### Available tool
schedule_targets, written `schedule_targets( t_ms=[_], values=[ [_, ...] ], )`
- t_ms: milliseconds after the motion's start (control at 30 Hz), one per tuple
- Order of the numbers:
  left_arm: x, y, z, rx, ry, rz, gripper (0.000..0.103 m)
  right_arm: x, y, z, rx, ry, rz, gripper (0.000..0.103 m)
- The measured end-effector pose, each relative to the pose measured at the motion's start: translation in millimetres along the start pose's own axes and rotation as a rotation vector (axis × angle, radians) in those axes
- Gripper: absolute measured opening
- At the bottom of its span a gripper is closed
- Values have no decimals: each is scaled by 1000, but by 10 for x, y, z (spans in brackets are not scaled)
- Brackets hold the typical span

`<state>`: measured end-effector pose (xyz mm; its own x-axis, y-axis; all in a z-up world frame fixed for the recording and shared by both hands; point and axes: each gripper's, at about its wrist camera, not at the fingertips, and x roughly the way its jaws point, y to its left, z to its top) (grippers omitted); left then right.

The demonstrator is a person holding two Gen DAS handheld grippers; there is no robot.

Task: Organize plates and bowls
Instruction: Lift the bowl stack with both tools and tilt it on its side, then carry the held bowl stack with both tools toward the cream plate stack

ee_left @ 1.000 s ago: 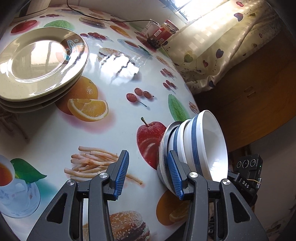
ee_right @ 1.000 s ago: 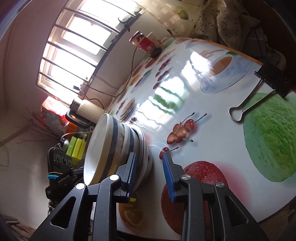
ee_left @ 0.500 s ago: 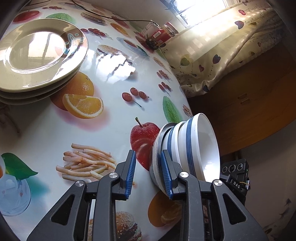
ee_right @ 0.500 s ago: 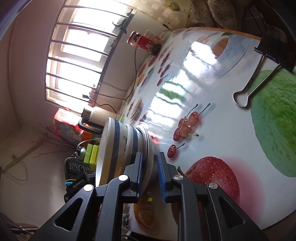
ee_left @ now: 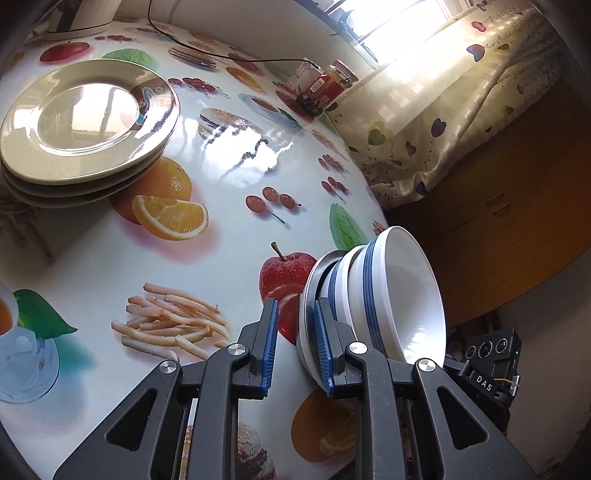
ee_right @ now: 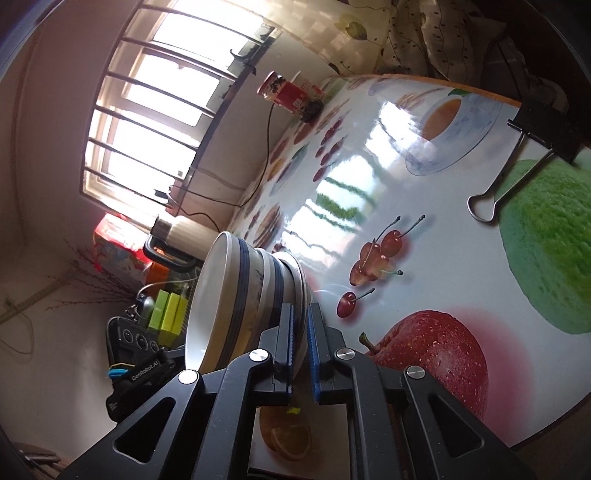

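A stack of white bowls with blue bands sits on a pale plate near the table's edge. My left gripper has the plate's rim between its closing jaws. A gap still shows between its left pad and the rim. From the opposite side my right gripper is shut on the same plate's rim. A stack of beige plates lies farther off on the table, at the upper left in the left wrist view.
The table wears a glossy fruit-print cloth held by a binder clip. A red-labelled jar, a black cable and a kettle stand by the window wall. A draped cloth hangs beyond the table's edge.
Both grippers' jaws have narrowed around the plate's rim under the bowls; the right one's have closed onto it. Neither hand has shifted much.
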<state>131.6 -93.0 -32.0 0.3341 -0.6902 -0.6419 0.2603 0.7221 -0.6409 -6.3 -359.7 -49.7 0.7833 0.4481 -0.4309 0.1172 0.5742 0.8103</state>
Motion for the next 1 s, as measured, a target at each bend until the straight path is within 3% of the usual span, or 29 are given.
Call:
schedule_targets(
  t_ms=[267, 367, 633, 1000],
  values=[
    [7, 22, -59, -40, -27, -6, 21, -14, -6, -70, 7, -72, -9, 9],
    [-6, 15, -75, -44, -29, -18, 15, -19, -14, -83, 16, -80, -5, 9],
    [0, 67, -68, -69, -19, -80, 7, -6, -174, -53, 116, -49, 86, 9],
    [-11, 0, -78, -45, -16, -64, 6, -14, -165, -52, 113, -40, 85, 9]
  ],
)
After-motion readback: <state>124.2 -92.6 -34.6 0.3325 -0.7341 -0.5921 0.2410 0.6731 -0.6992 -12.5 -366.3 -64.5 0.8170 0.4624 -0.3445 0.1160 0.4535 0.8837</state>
